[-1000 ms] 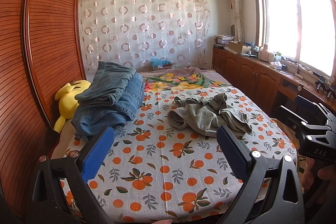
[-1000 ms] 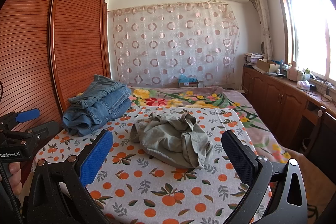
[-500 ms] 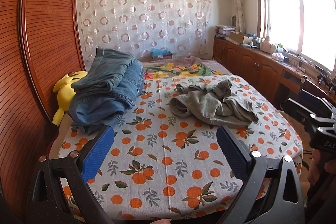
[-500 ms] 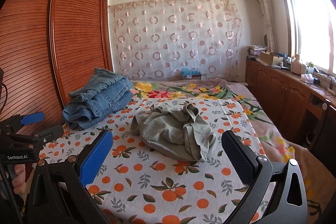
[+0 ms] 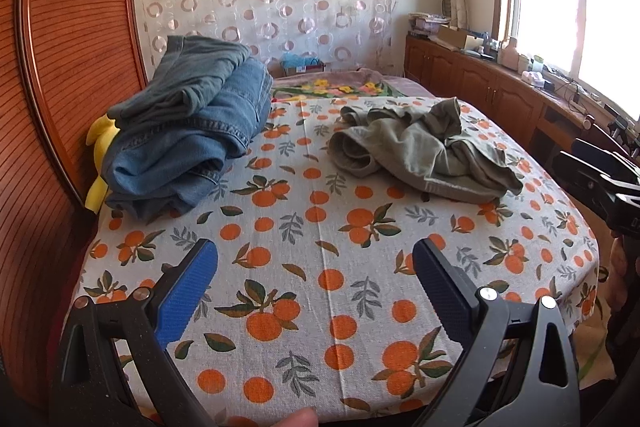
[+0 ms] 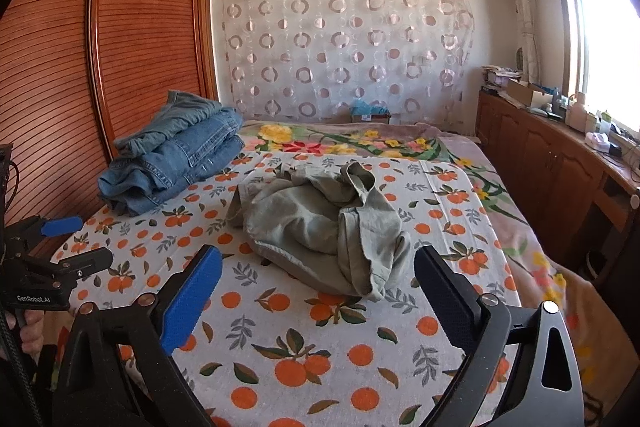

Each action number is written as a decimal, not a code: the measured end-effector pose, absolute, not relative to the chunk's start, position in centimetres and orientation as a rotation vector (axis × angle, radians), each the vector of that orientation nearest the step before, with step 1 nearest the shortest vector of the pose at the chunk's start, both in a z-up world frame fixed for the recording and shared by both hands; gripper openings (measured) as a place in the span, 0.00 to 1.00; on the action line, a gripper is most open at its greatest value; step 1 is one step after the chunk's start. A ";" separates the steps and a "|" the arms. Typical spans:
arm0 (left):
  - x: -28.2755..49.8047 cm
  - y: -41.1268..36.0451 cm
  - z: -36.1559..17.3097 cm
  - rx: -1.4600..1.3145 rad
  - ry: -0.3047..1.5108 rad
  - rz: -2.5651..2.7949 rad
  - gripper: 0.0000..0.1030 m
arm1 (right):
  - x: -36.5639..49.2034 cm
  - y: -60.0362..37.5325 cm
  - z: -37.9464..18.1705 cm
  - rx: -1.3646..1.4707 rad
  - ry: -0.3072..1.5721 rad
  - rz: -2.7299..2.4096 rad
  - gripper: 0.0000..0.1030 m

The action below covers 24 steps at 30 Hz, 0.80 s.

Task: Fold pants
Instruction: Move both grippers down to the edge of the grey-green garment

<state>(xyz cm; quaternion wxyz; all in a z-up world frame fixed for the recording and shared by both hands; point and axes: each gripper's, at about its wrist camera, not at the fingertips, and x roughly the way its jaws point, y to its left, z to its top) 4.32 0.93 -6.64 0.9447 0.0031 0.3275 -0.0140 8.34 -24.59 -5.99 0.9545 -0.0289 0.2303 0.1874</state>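
Observation:
Crumpled grey-green pants (image 5: 424,155) lie in a heap on the orange-print sheet (image 5: 320,267), right of middle; they also show in the right wrist view (image 6: 324,227). My left gripper (image 5: 316,279) is open and empty, above the near part of the bed, well short of the pants. My right gripper (image 6: 318,279) is open and empty, close in front of the heap's near edge. Each gripper shows at the edge of the other's view: the right gripper (image 5: 600,183) and the left gripper (image 6: 68,243).
A stack of folded blue jeans (image 5: 188,131) sits at the bed's left, also in the right wrist view (image 6: 172,155), with a yellow plush toy (image 5: 100,151) behind it. A wooden wardrobe (image 6: 80,67) stands on the left. A cluttered wooden cabinet (image 6: 560,155) runs under the window.
Both grippers have moved forward and lower toward the bed; the pants and jeans look nearer. Both stay open. The clothes have not moved.

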 end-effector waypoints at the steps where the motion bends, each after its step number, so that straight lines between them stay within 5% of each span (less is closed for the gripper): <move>1: 4.5 1.1 -6.9 0.005 0.673 -0.029 0.96 | 8.8 -24.4 -6.2 -0.066 0.485 0.399 0.84; 9: 6.8 2.1 -9.7 0.003 0.728 -0.054 0.96 | 13.4 -21.0 -8.8 -0.183 0.685 0.512 0.48; 19: 9.3 2.0 -10.0 0.002 0.769 -0.118 0.94 | 15.9 -18.2 -9.2 -0.300 0.762 0.520 0.29; 23: 9.5 1.7 -9.7 0.009 0.764 -0.132 0.94 | 16.3 -18.4 -9.1 -0.325 0.756 0.498 0.00; 24: 9.6 1.6 -9.7 0.012 0.764 -0.132 0.94 | 16.2 -18.7 -8.9 -0.320 0.739 0.487 0.00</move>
